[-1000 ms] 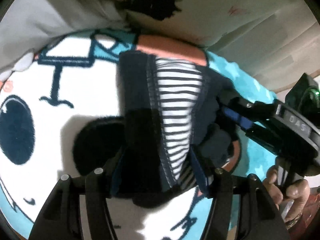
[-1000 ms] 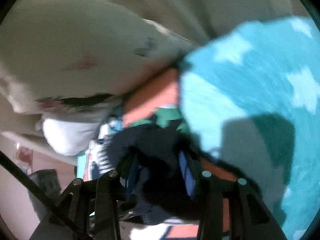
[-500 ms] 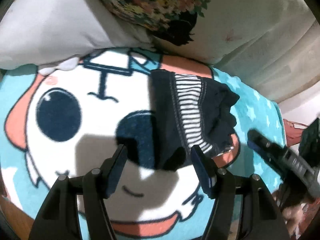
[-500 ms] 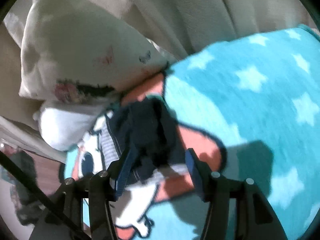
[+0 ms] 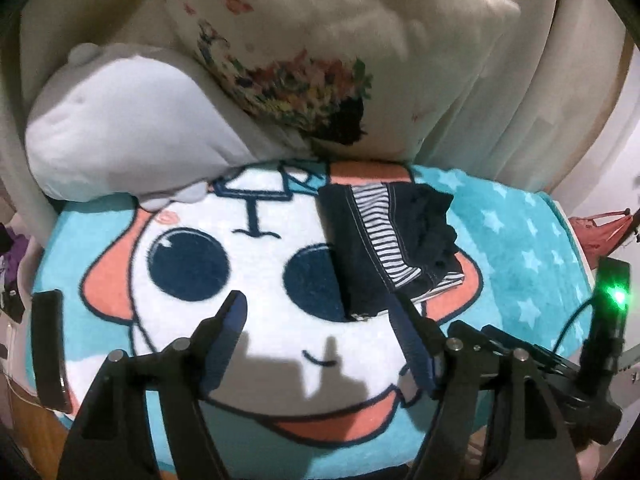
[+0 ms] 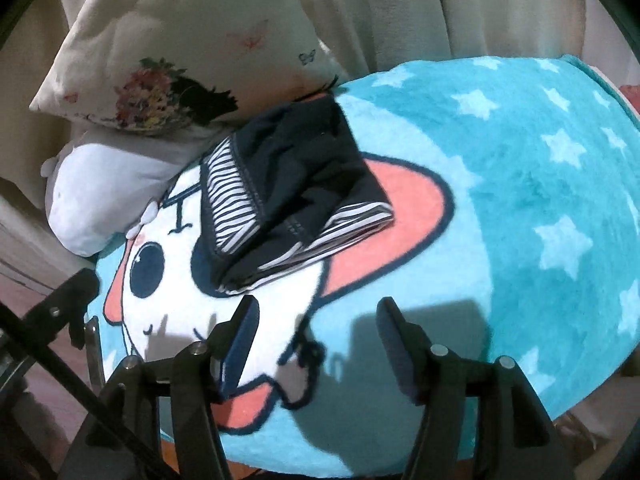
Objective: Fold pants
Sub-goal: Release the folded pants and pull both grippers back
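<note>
1. Up front in the left wrist view, the left gripper (image 5: 316,312) stands wide open with nothing between its fingers (image 5: 230,320). It is held above the blanket (image 5: 520,264), a turquoise fleece with white stars and a cartoon face.
2. Beyond the right-hand finger lie the pants (image 5: 388,240), folded into a compact dark navy bundle with a striped white-and-navy panel showing. They cover part of the cartoon face's dark eye patch and reach the orange ear shape. The gripper is apart from them.
3. Behind the blanket a white plush cushion (image 5: 120,132) sits at the left and a cream floral pillow (image 5: 320,52) leans beside it, both against pale curtains (image 5: 540,100).
4. At the right edge the other gripper's black body shows a green light (image 5: 618,296).
5. Over in the right wrist view, the right gripper (image 6: 316,320) is likewise spread wide and holds nothing, hanging above the blanket (image 6: 520,200) near the cartoon face's mouth.
6. Ahead of it the pants (image 6: 292,184) rest folded on the blanket, striped layers visible along the near edge and the dark fabric on top rumpled. The gripper does not touch them.
7. Further back the floral pillow (image 6: 180,60) lies over the white plush cushion (image 6: 100,196), with the curtains (image 6: 460,8) behind.
</note>
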A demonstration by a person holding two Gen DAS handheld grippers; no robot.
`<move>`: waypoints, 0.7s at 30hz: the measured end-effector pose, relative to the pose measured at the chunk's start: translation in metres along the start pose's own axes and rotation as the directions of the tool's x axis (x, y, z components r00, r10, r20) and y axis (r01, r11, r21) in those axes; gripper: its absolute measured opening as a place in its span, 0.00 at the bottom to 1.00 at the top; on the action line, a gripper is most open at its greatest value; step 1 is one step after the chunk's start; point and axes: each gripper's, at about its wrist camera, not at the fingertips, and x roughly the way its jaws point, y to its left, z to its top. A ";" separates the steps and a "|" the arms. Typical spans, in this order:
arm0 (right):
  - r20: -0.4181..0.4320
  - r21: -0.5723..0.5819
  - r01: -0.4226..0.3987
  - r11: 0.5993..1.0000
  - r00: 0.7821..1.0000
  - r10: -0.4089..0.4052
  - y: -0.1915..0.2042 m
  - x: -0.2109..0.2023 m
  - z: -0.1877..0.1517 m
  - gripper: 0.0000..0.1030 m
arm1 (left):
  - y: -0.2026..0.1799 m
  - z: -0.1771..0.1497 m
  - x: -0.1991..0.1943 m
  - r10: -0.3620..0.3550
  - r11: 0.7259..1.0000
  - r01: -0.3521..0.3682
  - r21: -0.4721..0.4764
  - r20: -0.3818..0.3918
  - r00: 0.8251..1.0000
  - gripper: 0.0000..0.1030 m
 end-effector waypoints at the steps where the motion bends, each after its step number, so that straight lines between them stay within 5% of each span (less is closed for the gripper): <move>1: 0.003 -0.007 0.005 1.000 1.000 -0.005 0.004 0.000 -0.002 0.65 | 0.002 -0.001 -0.003 -0.003 1.000 0.003 0.000 0.000 1.000 0.71; 10: -0.004 -0.070 0.029 0.997 1.000 -0.030 0.035 0.004 -0.013 0.66 | 0.020 -0.007 -0.008 0.023 1.000 -0.023 0.008 -0.008 1.000 0.71; 21: -0.007 -0.019 0.054 0.998 0.998 -0.054 0.027 0.008 -0.020 0.67 | 0.017 -0.014 0.008 0.026 0.998 -0.021 0.064 -0.075 0.997 0.71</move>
